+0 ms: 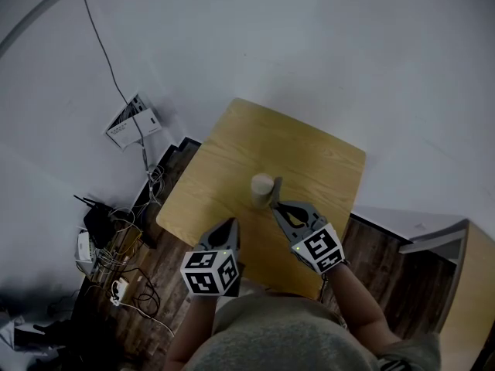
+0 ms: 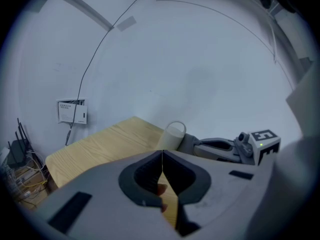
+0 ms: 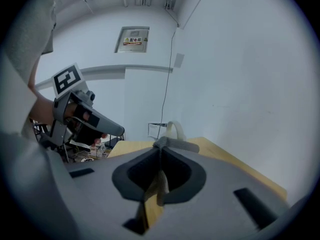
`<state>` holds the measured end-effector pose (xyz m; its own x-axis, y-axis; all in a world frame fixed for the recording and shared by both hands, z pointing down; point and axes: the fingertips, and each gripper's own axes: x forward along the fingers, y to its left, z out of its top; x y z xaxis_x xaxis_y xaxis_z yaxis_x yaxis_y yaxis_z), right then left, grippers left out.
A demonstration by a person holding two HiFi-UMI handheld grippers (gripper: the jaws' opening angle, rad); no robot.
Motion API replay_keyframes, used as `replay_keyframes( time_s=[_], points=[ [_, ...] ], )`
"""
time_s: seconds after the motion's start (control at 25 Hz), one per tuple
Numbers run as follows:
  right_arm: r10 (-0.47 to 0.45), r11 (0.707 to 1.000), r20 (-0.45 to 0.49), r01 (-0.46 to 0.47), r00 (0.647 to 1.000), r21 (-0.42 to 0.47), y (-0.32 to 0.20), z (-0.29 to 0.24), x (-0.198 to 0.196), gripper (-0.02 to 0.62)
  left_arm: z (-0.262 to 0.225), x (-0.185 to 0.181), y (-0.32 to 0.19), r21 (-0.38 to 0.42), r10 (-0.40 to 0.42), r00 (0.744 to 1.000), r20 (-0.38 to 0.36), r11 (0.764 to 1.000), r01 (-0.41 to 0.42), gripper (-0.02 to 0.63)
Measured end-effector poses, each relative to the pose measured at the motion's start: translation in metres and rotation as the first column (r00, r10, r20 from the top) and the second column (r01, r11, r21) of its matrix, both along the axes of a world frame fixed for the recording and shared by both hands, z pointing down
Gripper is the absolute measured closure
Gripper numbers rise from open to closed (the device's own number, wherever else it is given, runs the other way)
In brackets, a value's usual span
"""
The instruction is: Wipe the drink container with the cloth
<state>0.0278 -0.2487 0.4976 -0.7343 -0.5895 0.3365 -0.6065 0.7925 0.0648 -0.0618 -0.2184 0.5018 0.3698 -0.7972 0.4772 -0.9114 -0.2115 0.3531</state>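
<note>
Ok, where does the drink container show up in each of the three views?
Head view: the drink container stands near the middle of the wooden table.
Left gripper view: near the centre, just above the shut jaws.
Right gripper view: near the centre, partly hidden behind the cloth clamped in the jaws.
Shared landmark: the wooden table under it.

Pale wood-grain tabletop (image 1: pixel 232 149); cream drink container (image 1: pixel 262 185); grey cloth (image 3: pixel 176 144); grey left hand-held gripper (image 1: pixel 230 224) and right hand-held gripper (image 1: pixel 277 207), with black-and-white square-patterned cubes (image 1: pixel 210 272).
</note>
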Motion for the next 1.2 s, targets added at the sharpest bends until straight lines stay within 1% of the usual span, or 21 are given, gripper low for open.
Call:
replay_keyframes(
  time_s=[0.28, 0.48, 0.56, 0.92, 1.2],
  points=[
    [-0.058, 0.998, -0.107, 0.054, 0.993, -0.037, -0.002, 0.034, -0.010, 0.583, 0.003, 0.000, -0.001, -0.006, -0.002, 1.000, 0.000, 1.000, 0.002, 0.603],
    [-0.107, 0.993, -0.204, 0.094, 0.973, -0.070, -0.001, 0.061, -0.014, 0.583, 0.005, -0.002, -0.001, -0.012, -0.006, 1.000, -0.001, 1.000, 0.006, 0.603],
    [-0.119, 0.990, -0.226, 0.099, 0.967, -0.095, -0.002, 0.072, -0.015, 0.583, 0.005, -0.003, -0.002, -0.015, -0.007, 1.000, -0.001, 1.000, 0.007, 0.603],
    [-0.149, 0.976, -0.279, 0.096, 0.949, -0.194, -0.004, 0.114, -0.018, 0.583, 0.008, -0.005, -0.001, -0.024, -0.011, 1.000, -0.002, 1.000, 0.011, 0.603],
    [-0.129, 0.959, -0.251, 0.056, 0.959, -0.278, -0.003, 0.137, -0.020, 0.583, 0.007, -0.007, -0.001, -0.021, -0.015, 1.000, -0.004, 1.000, 0.015, 0.603]
  ],
)
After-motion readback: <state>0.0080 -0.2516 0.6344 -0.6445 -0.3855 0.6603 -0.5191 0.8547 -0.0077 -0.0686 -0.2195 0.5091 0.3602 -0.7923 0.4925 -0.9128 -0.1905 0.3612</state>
